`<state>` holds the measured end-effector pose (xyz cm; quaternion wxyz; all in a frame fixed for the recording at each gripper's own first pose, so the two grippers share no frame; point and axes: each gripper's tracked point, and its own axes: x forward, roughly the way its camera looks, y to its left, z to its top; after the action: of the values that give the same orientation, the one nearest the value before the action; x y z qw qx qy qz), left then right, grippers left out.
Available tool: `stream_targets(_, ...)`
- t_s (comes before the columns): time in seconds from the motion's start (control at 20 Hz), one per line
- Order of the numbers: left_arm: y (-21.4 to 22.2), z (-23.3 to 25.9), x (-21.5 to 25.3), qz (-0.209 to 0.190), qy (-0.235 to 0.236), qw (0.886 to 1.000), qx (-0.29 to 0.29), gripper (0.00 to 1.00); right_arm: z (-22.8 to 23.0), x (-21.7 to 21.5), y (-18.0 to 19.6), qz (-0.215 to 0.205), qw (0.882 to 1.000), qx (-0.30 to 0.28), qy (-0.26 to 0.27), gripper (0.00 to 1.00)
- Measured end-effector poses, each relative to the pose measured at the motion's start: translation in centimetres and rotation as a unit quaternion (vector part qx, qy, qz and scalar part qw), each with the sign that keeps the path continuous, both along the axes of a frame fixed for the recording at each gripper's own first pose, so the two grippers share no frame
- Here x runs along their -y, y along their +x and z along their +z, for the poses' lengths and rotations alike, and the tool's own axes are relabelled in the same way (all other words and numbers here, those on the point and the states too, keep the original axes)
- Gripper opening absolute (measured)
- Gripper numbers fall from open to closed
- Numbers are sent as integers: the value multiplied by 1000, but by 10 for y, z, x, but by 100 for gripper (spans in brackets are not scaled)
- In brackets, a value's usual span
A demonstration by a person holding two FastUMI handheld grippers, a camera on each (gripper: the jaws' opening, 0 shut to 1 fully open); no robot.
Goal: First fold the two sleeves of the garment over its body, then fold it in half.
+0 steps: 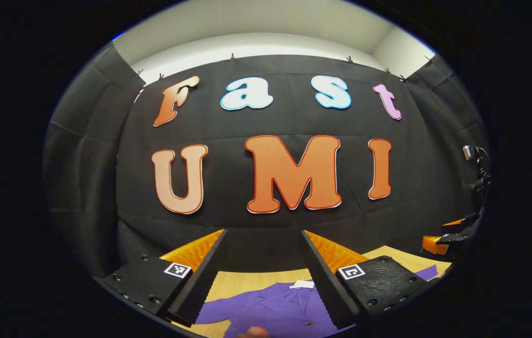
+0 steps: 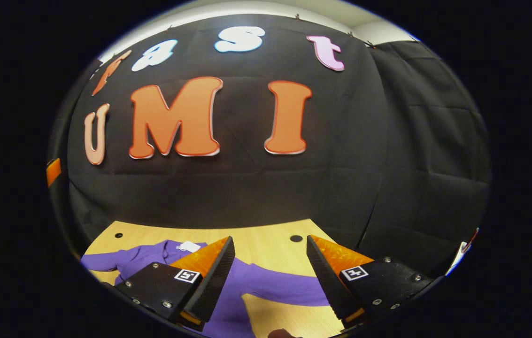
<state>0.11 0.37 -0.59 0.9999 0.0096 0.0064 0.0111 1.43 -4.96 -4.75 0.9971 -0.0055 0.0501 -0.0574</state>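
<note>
Purple garment (image 1: 275,307) flat on table (image 2: 266,241); both grippers spread, clear above it

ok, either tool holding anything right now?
No. Left tool and right tool are both open, above the purple garment, sleeves still spread.

A purple garment (image 1: 275,307) lies spread flat on a light wooden table (image 2: 266,237), collar toward the back wall with a small white tag (image 2: 188,246) at the neck, and one long sleeve (image 2: 284,285) stretched straight out sideways, unfolded.
</note>
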Motion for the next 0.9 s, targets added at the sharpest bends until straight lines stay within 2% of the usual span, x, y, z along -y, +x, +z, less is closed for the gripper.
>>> stream_targets(0.3,-4,-2,-8,20,7,1000,-6,98,-59,85,9,-79,994,-77,-2,94)
stream_targets(0.5,-7,-4,-13,37,8,999,-15,98,-107,126,14,-117,983,-143,0,94)
stream_targets(0.6,-9,-6,-16,47,11,999,-21,98,-136,145,16,-125,975,-186,-2,94)
stream_targets(0.7,-14,-10,-21,58,23,998,-33,96,-173,163,19,-119,962,-243,29,94)
stream_targets(0.9,-23,-18,-30,75,47,994,-61,96,-217,188,26,-128,938,-319,49,95)
